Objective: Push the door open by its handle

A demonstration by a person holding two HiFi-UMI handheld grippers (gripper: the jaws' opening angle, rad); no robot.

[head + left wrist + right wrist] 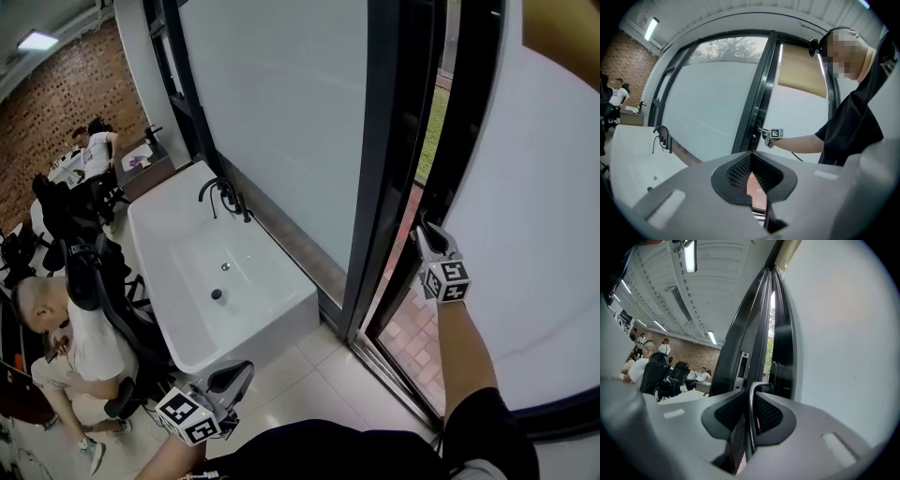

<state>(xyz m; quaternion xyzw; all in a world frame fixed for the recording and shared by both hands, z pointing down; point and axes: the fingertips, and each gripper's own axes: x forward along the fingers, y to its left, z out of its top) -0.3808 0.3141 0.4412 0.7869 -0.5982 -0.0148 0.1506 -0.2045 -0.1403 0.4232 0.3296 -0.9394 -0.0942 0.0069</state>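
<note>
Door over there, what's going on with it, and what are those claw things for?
A person with a claw in each hand is opening the door. The right claw is closed on the handle, and the door stands ajar, with the outdoors showing through the gap. The left claw is held low near the sink, shut and holding nothing.

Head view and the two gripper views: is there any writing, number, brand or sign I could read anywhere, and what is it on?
No readable word, number or brand in any view.
right marker cube: black-and-white square pattern only, no letters.
left marker cube: the same kind of pattern, no letters.
white sheet on the far desk: too small to read.
</note>
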